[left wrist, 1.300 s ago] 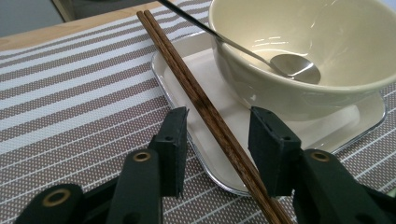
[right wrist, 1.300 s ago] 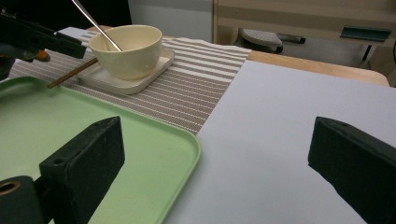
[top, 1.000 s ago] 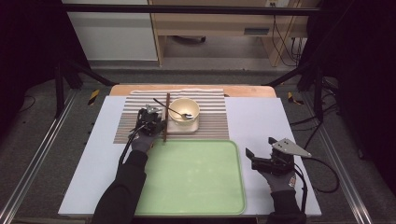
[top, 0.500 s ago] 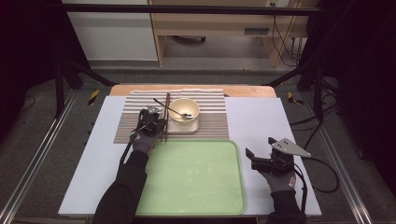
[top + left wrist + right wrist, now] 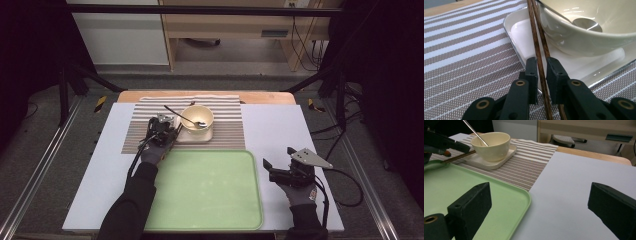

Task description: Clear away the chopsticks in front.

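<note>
My left gripper [image 5: 541,72] sits low over the striped mat [image 5: 466,50], just beside the white square plate [image 5: 524,30], and its jaws have just been closing and then easing a little; between them run the two brown chopsticks [image 5: 539,45], and the pads stand right against the pair, so I read it as a grip on the chopsticks. The chopsticks run from the jaws up past the plate's corner and along the wall of the cream bowl [image 5: 586,35]; a metal spoon [image 5: 587,25] lies inside that bowl, its handle leaning out over the rim. From above, the left gripper [image 5: 162,131] is just left of the bowl [image 5: 197,118], above the green tray [image 5: 210,190]. My right gripper [image 5: 280,170] rests over the bare white table [image 5: 280,125] to the right of the tray, well apart from the bowl; its jaws stand wide apart with nothing between them.
</note>
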Tool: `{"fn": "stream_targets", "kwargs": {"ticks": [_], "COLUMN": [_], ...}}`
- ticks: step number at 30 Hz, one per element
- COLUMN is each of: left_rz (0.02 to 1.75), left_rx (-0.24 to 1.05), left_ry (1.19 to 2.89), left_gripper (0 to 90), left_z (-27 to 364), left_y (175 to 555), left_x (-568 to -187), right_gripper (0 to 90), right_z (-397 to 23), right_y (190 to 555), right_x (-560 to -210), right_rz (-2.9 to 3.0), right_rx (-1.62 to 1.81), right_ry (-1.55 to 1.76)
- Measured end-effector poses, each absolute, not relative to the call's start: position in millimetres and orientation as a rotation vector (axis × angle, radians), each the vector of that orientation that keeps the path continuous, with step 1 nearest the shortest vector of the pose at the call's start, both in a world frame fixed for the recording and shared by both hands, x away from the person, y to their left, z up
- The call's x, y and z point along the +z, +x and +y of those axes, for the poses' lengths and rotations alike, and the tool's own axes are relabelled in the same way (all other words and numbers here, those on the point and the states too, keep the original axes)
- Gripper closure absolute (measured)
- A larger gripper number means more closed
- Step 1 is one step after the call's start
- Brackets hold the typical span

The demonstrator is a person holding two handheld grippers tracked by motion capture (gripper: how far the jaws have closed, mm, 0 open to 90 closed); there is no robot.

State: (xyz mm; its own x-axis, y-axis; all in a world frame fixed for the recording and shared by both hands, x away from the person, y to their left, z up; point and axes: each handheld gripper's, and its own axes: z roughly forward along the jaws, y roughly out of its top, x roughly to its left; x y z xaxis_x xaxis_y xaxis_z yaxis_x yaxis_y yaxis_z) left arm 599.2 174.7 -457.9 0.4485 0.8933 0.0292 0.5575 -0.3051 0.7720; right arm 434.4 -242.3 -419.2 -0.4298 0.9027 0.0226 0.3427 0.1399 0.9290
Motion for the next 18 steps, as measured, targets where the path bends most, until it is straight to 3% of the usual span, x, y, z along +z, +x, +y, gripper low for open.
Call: {"fn": "stream_targets", "kwargs": {"ticks": [18], "left_rz": [1.208], "left_rx": [0.609], "left_ry": [2.027], "left_gripper": [83.0], "left_z": [168], "left_y": [616], "left_x": [-462], "right_gripper": [5.5], "right_z": [-242], "right_y": [435], "right_x": [-420], "right_rz": [1.863], "right_rx": [1.274], "right_ry": [1.189]}}
